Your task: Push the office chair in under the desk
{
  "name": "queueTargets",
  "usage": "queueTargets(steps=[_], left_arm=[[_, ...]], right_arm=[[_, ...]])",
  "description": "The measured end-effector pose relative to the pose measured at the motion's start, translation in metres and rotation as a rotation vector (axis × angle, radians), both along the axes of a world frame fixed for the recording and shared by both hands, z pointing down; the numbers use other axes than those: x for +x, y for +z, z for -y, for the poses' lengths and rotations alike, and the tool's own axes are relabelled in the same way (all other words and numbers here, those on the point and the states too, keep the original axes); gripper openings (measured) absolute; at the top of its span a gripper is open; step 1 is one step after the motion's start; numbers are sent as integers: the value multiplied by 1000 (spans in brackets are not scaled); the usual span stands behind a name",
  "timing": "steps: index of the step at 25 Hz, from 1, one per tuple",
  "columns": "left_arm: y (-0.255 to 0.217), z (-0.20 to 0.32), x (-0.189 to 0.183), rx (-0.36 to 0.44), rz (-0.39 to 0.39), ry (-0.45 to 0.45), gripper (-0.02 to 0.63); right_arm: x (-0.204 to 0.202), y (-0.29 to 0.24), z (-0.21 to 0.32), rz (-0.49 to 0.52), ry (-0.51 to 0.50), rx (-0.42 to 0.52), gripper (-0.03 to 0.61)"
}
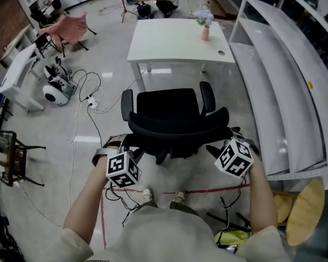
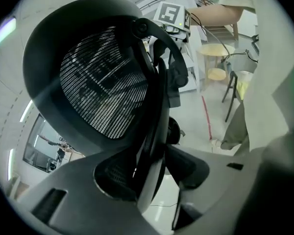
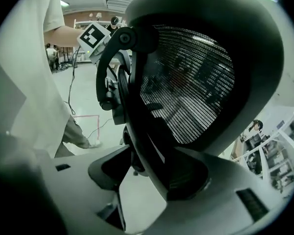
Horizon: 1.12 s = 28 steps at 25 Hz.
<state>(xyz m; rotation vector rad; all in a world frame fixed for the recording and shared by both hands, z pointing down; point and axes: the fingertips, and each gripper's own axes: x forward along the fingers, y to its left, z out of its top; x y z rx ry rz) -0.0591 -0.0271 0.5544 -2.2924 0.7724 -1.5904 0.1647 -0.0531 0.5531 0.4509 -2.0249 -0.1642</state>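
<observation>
Black office chair (image 1: pixel 175 119), curved mesh backrest (image 2: pixel 103 82) on a smooth plastic frame (image 3: pixel 137 126); left gripper (image 2: pixel 147 168) and right gripper (image 3: pixel 157 169) angle downward, jaws wide astride that frame, apparently unclamped

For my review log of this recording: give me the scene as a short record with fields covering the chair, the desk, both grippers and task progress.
chair: black mesh-backed office chair, backrest toward the person, seat facing the desk
desk: white rectangular desk, beyond the chair, apart from it
on desk: pink vase of flowers
left hand: left gripper, jaws apart, backrest's left edge between them
right hand: right gripper, jaws apart, backrest's right edge between them
task state: chair not yet under desk
</observation>
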Motion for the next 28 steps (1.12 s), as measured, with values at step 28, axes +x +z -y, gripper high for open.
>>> queueTargets(steps=[28], left_arm=[[2, 17, -23, -10, 7, 73, 189]], right_arm=[[-19, 0, -4, 33, 98, -23, 187]])
